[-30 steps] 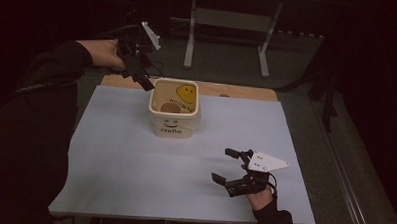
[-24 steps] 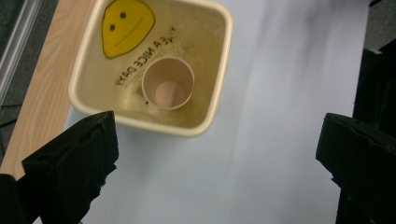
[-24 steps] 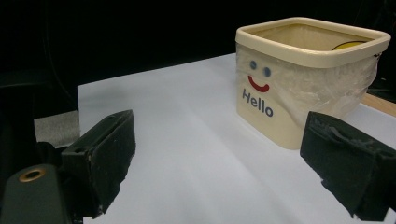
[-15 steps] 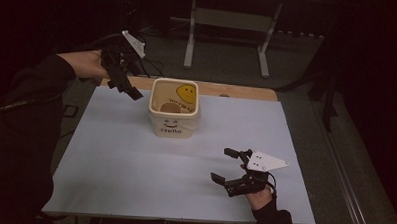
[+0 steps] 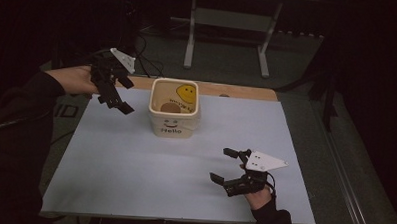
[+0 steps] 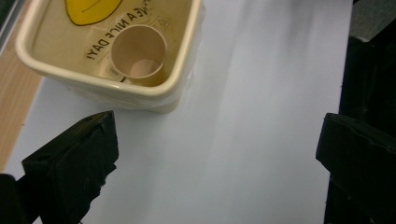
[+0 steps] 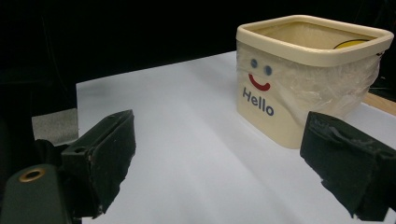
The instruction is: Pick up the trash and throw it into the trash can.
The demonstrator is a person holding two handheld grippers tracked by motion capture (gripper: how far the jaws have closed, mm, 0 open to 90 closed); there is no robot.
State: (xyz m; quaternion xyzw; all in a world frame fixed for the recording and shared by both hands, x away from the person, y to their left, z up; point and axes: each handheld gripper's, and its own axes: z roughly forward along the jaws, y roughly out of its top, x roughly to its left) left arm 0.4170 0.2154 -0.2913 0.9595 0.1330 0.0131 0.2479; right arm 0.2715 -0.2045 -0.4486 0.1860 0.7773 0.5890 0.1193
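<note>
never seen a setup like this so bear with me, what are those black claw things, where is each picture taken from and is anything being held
There is no robot here. A person sits at a table and holds a hand tool in each hand; each tool ends in two black jaws that pinch like tongs.

The wide picture comes from a fixed camera above the table. In it the left gripper is raised near the far left corner, and the right gripper sits low at the near right.

The other two pictures come from small cameras riding on the tools, looking out between their own jaws.

On the pale blue table cover stands one cream tub with a smiley face and "Hello" on its side. The left gripper view looks down into it and shows a small paper cup inside.

Both grippers are open and hold nothing.
</note>
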